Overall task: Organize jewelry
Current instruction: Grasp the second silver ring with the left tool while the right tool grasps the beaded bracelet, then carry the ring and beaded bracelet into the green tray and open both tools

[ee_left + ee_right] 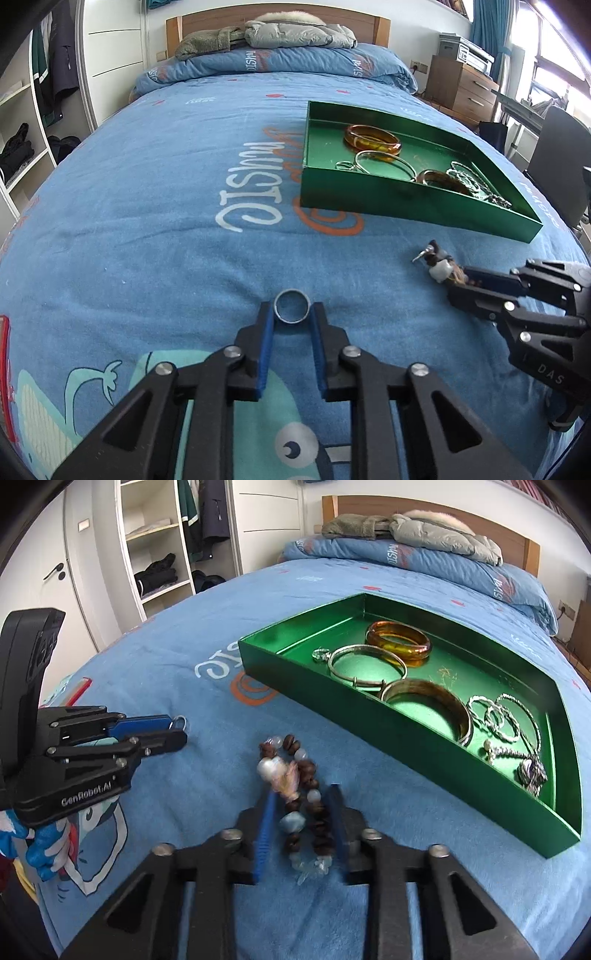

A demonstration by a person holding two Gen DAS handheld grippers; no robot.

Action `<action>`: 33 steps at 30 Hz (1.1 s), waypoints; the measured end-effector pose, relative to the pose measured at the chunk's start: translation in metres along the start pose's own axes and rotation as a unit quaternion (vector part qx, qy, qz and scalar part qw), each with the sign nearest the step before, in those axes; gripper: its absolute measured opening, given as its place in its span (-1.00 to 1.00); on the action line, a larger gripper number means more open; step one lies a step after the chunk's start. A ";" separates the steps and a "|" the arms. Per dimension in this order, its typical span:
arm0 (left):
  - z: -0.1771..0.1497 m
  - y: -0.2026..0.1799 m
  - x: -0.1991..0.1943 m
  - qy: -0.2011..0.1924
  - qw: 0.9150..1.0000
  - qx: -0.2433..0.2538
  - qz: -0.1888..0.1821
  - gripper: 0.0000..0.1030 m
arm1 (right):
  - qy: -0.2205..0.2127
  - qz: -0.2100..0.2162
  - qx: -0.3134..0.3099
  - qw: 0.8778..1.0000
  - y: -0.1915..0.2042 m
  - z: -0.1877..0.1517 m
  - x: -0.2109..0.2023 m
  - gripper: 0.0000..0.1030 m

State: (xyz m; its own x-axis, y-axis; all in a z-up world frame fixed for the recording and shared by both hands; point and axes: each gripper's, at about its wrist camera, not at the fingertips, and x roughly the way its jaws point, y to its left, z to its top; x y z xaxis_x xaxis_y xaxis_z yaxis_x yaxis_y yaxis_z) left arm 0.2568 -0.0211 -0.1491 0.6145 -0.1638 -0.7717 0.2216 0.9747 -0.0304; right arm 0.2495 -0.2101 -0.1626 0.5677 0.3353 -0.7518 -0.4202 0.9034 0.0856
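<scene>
two pieces pinched on the bed, tray waiting

the left tool (292, 309) pinches a plain metal ring (291, 304) at its tips, low on the blue bed cover (147, 221), likely so it can lift without slipping. the right tool (301, 797) squeezes a beaded bracelet (295, 786) bunched between its pads. both lie just short of the green tray (369, 716), which already holds bangles (399, 638), the evident destination.

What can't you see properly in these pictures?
- Beaded bracelet: in the left wrist view, the right tongs cover most of it.
- Ring: in the right wrist view, mostly behind the left tongs.
- Green tray: its near wall hides part of the bangles, left wrist view.
</scene>
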 end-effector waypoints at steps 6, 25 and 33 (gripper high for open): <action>-0.006 -0.003 -0.014 0.002 1.000 -0.003 0.008 -0.65 | 0.002 0.001 0.020 1.000 0.003 -0.017 -0.020 -0.80; -0.022 -0.046 -0.115 -0.040 0.999 0.014 -0.019 -0.65 | -0.049 -0.040 0.072 0.995 0.010 -0.068 -0.137 -0.80; -0.004 -0.060 -0.127 -0.052 0.998 0.013 -0.034 -0.65 | -0.080 -0.057 0.078 0.992 -0.002 -0.066 -0.170 -0.80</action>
State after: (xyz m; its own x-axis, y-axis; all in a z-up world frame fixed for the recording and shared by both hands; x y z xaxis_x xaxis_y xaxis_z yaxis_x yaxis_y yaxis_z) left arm 0.1624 -0.0580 -0.0516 0.6719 -0.2450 -0.6989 0.2842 0.9568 -0.0622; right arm 0.1070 -0.2865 -0.0777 0.7162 0.2552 -0.6496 -0.2384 0.9642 0.1159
